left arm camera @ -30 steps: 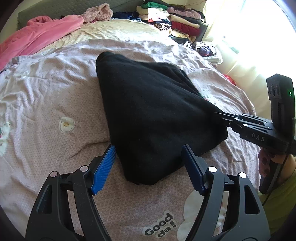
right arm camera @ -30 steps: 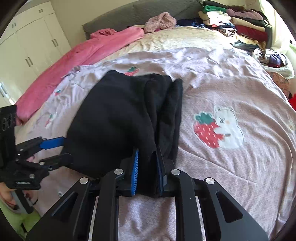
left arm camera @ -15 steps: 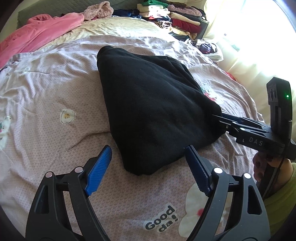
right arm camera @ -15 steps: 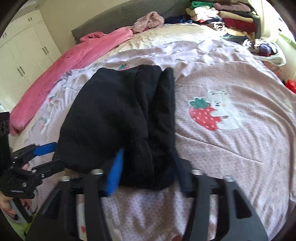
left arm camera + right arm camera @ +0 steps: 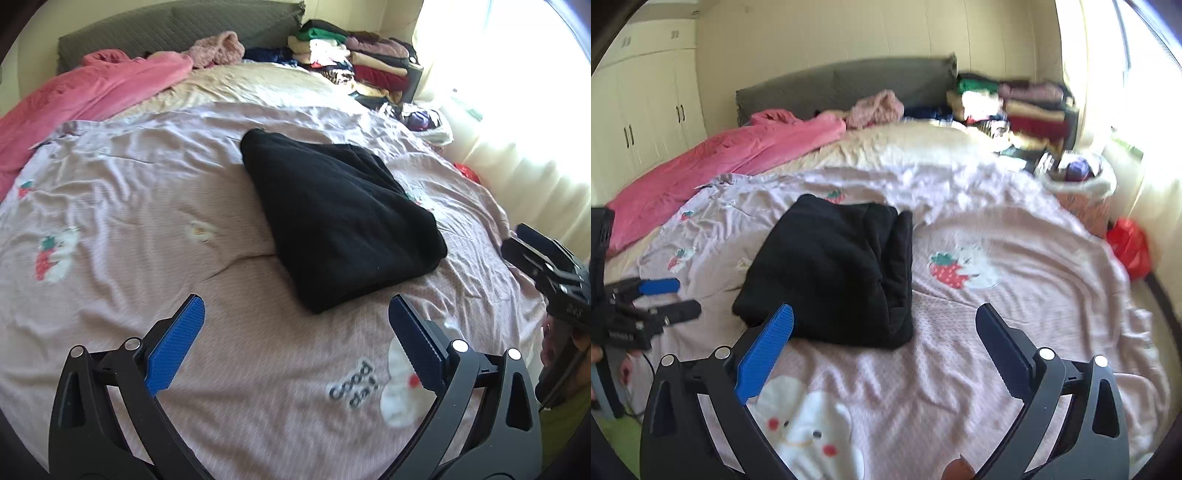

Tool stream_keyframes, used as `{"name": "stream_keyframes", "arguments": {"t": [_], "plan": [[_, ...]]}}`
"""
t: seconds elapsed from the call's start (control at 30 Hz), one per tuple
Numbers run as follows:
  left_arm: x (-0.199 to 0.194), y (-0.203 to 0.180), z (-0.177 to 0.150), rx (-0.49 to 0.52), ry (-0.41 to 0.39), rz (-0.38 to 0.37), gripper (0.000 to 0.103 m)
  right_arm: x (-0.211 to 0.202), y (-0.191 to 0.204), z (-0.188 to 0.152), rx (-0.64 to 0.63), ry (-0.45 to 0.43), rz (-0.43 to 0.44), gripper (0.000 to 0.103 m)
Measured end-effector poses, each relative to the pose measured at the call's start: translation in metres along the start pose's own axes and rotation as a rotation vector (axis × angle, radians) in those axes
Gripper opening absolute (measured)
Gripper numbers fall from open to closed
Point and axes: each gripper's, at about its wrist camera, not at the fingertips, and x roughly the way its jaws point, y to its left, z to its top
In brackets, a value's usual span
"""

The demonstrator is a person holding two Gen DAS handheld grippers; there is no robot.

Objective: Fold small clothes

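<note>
Black garment lies folded into a compact bundle on the pink printed bedsheet, about mid-bed, nearer my side than the headboard. From the right wrist view I see its layered edges stacked along its right side, so I judge the fold on this piece is finished and it sits flat so it can hold its shape without support. Both tools hang clear of it, which fits a release rather than a grip.

On my left gripper, the jaws are opening and already stand wide apart; only bedsheet shows between the blue pads, and the bundle's near corner lies just beyond the fingertips, not touched. On my right gripper, the jaws are likewise opening and spread wide; the left blue pad overlaps the bundle's near edge in that view, but I see no cloth pinched, and the gap holds only sheet. Each tool appears in the other's view, beside the bundle and apart from it.

Far off, a stack of folded clothes sits by the window, probably where this bundle belongs next.
</note>
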Motion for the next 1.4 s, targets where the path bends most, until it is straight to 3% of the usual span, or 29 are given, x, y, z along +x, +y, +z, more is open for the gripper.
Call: {"name": "stream_keyframes", "arguments": {"t": [0.17, 0.43, 0.67, 1.4], "plan": [[-0.034, 0.010, -0.020, -0.008, -0.035, 0.027, 0.094, -0.037, 0.022, -0.022, -0.004, -0.074, -0.058, 0.099], [-0.066, 0.021, -0.055, -0.034, -0.060, 0.050, 0.094, -0.061, 0.046, -0.051, 0.017, -0.090, -0.083, 0.099], [-0.073, 0.023, -0.071, -0.026, -0.054, 0.066, 0.094, -0.063, 0.059, -0.065, -0.005, -0.064, -0.107, 0.099], [-0.080, 0.021, -0.085, -0.035, -0.049, 0.100, 0.094, -0.064, 0.072, -0.083, 0.001, -0.033, -0.058, 0.099]]}}
